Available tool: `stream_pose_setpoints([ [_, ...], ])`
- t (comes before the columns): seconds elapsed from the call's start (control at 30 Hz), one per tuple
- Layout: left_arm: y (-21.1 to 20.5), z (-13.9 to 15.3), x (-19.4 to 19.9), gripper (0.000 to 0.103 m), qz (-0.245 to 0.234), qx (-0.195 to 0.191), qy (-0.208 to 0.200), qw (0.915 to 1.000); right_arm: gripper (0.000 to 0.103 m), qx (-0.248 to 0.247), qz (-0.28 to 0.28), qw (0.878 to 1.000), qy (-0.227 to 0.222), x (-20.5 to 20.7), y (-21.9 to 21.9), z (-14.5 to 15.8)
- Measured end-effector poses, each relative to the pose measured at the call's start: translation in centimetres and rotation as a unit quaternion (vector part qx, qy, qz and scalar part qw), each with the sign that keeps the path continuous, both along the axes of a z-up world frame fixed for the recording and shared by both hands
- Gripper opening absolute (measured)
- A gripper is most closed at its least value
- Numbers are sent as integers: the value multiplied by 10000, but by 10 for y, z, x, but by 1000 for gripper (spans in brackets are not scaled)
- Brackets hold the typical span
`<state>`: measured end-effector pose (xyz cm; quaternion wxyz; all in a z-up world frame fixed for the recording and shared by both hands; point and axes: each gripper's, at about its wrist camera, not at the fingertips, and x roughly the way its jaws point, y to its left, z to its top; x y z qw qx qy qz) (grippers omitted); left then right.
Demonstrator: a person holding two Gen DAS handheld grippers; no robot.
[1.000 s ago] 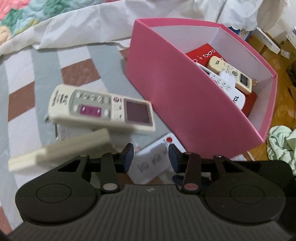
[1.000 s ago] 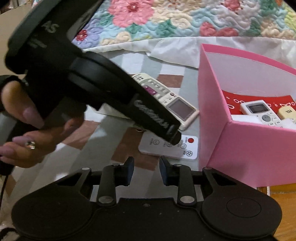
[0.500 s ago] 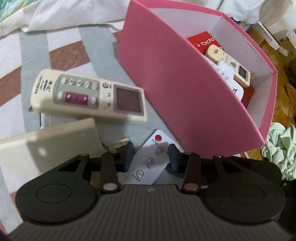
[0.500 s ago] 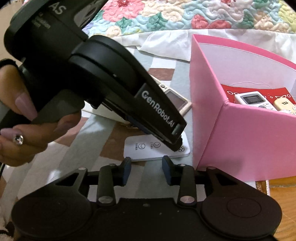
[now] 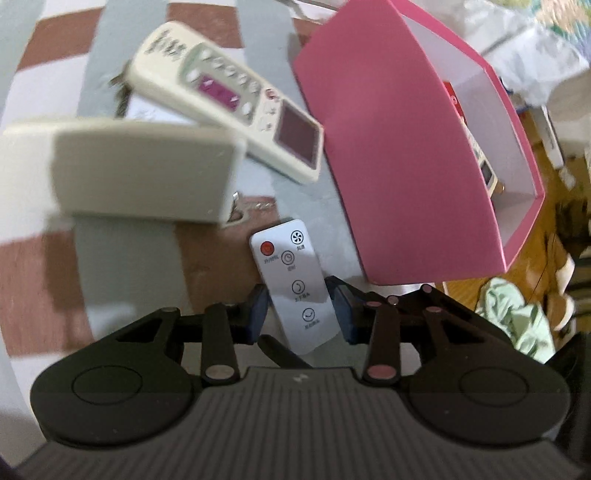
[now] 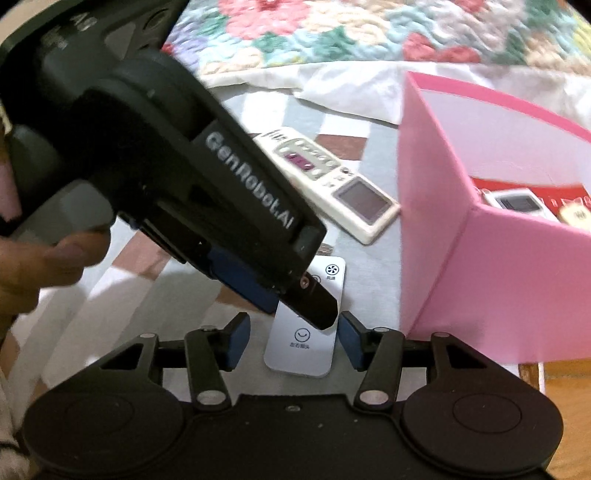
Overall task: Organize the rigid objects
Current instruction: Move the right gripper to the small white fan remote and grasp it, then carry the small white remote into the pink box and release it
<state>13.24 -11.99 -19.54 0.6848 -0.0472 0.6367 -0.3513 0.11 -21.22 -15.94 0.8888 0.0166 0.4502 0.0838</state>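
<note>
A small flat white remote [image 5: 293,280] with a red button lies on the striped cloth, next to the pink box [image 5: 399,155]. My left gripper [image 5: 298,314] is open with its blue pads on either side of the remote's lower half, not squeezing it. In the right wrist view the left gripper's body [image 6: 207,192] reaches down over the same remote [image 6: 306,343]. My right gripper [image 6: 293,341] is open, just in front of the remote's near end. A large cream remote [image 5: 229,99] lies behind it.
The pink box [image 6: 480,258] holds several remotes [image 6: 517,201] on a red lining. A cream block [image 5: 140,181] lies at the left, blurred. A floral quilt [image 6: 369,33] and white sheet lie behind. A green cloth [image 5: 517,321] lies on the wooden floor.
My left gripper has moved forward and turned, so the small white remote now lies between its pads. My right gripper has opened wider and come close to the remote's near end.
</note>
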Motion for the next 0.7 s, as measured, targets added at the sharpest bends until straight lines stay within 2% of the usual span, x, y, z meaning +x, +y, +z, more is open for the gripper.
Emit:
stream_pose_setpoints([
  [0.07, 9, -5, -2, 38, 297, -137, 123, 9994, 57, -428, 284, 9987, -64, -2, 11, -2],
  [0.1, 13, -7, -4, 36, 437, -172, 124, 9988, 57, -470, 292, 9984, -79, -2, 12, -2],
  [0.13, 15, -7, -7, 35, 553, -198, 85, 9982, 56, -407, 232, 9989, -43, -1, 10, -2],
  [0.2, 18, -7, -9, 35, 798, -211, 65, 9966, 47, -264, 100, 9996, 25, 3, 4, 0],
  [0.37, 24, -9, -23, 35, 1325, -332, -11, 9906, 46, 136, -56, 9998, 161, 7, -9, 3],
  [0.5, 19, -7, -32, 35, 1409, -305, -210, 9893, 46, 379, -130, 9989, 228, 13, -27, 7],
  [0.57, 20, -5, -37, 31, 1325, -259, -347, 9902, 46, 427, -110, 9987, 273, 14, -31, 8],
  [0.7, 18, -1, -45, 31, 1116, -214, -508, 9922, 47, 487, -28, 9984, 281, 12, -36, 9],
])
